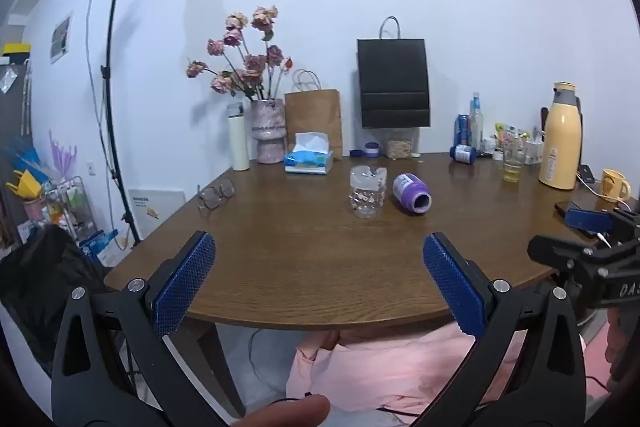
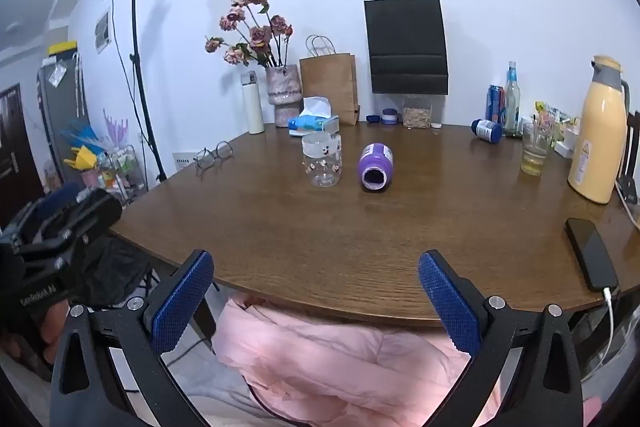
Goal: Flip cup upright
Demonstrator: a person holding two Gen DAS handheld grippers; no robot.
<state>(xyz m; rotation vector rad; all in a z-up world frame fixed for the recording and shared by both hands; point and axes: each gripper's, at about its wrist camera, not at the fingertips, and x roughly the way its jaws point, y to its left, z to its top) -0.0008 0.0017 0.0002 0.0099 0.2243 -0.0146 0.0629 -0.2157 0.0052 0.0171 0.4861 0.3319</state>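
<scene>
Right wrist view shows the purple cup [image 2: 375, 167] lying on its side mid-table [image 2: 280, 227], its open mouth facing the camera, just beside an upright clear jar [image 2: 322, 161] on its left. Lying that way, it probably offers its round body for a sideways grasp. Both grippers hang back over the table's near edge, well apart from the cup: the right gripper [image 2: 314, 303] and the left gripper [image 1: 318, 287] each have fingers spread wide, holding nothing. Label text on the cup is too small to read.
</scene>
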